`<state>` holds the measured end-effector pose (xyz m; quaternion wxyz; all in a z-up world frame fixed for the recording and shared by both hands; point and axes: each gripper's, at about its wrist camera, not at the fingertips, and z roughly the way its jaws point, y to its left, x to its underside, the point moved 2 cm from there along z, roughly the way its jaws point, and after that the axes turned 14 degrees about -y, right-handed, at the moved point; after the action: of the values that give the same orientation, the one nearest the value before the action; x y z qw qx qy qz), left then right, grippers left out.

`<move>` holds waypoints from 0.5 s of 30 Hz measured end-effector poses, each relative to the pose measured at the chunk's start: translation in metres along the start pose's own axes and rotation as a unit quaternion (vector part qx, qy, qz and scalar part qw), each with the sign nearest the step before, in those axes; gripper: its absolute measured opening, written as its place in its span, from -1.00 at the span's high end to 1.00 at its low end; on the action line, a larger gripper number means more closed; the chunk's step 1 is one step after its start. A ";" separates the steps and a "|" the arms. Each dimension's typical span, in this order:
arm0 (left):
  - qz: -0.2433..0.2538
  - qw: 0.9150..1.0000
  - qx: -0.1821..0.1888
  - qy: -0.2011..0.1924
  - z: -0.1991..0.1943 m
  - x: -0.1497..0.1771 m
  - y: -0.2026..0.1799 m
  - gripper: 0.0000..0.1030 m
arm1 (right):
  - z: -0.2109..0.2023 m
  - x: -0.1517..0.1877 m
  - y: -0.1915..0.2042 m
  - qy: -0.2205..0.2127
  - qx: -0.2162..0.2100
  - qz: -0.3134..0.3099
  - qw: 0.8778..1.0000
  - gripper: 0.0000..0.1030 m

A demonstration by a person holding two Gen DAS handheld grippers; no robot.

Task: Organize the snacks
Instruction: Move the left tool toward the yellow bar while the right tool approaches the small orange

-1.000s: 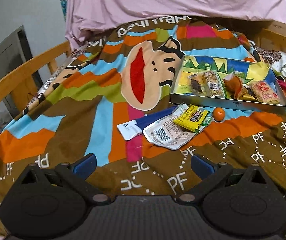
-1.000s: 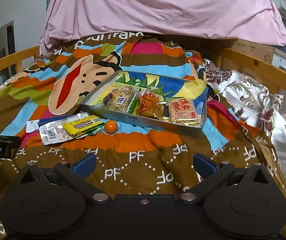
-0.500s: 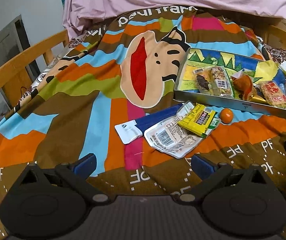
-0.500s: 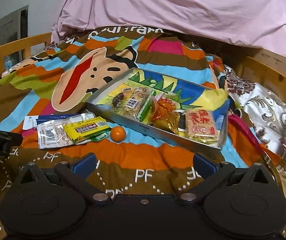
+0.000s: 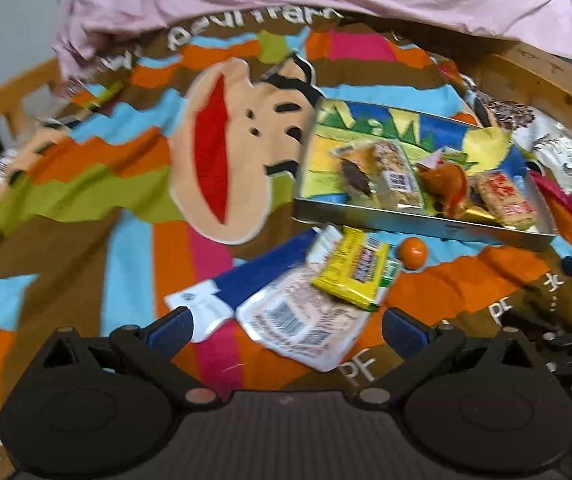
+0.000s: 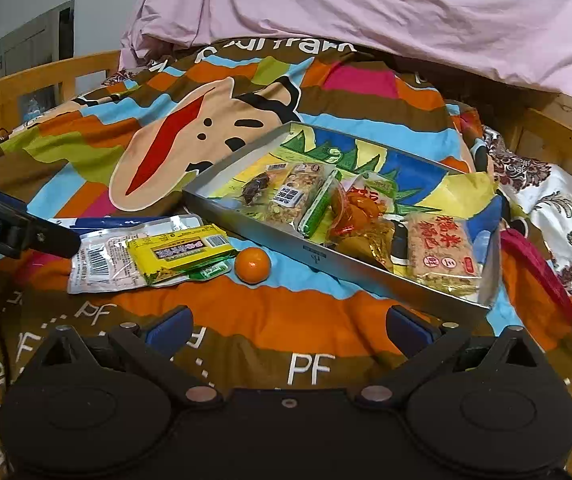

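Yellow foil marked the snack bar (image 6: 182,251), which was laid on the striped blanket (image 6: 246,312) just ahead and left of the right gripper (image 6: 288,330), whose blue-padded fingers were spread wide with nothing between them. Its long axis was seen running left to right in the right wrist view, tilted slightly up toward the tray. It was stacked on a green packet (image 6: 208,271) and a clear pouch with a barcode (image 6: 102,262); a blue and white packet (image 5: 246,276) was tucked beneath these. A small orange ball (image 6: 252,265) was set just beside the bar's right end, apart from it. Beyond, a metal tray (image 6: 318,258) was placed, filled with a grain bar (image 6: 296,196), orange sweets (image 6: 356,210) and a rice cake (image 6: 442,254). In the blurred left wrist view, the left gripper (image 5: 286,328) was held with fingers wide apart above the near edge of the pouch (image 5: 302,320), the yellow bar (image 5: 352,274) lying just past it
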<state>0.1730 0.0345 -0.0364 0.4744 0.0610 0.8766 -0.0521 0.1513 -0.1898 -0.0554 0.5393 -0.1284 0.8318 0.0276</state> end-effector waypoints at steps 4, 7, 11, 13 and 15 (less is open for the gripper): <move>0.019 1.000 0.006 0.004 0.020 0.000 -0.006 -0.99 | 0.015 0.002 -0.006 0.004 0.002 0.009 1.000 -0.99; 0.060 0.998 0.009 -0.011 0.028 -0.002 -0.015 -0.99 | 0.029 0.005 -0.010 0.011 0.008 0.010 1.000 -0.99; 0.097 0.995 0.019 -0.025 0.039 -0.002 -0.025 -0.99 | 0.042 0.009 -0.015 0.021 0.014 0.016 1.000 -0.99; 0.098 0.994 0.027 -0.026 0.043 -0.002 -0.026 -0.99 | 0.047 0.010 -0.017 0.023 0.015 0.019 0.999 -0.99; 0.092 0.995 0.039 -0.028 0.048 -0.002 -0.027 -0.99 | 0.051 0.010 -0.018 0.024 0.015 0.021 0.999 -0.99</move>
<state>0.2092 0.0010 -0.0601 0.4991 0.1588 0.8507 -0.0442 0.1976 -0.1998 -0.0844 0.5200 -0.1035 0.8476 0.0237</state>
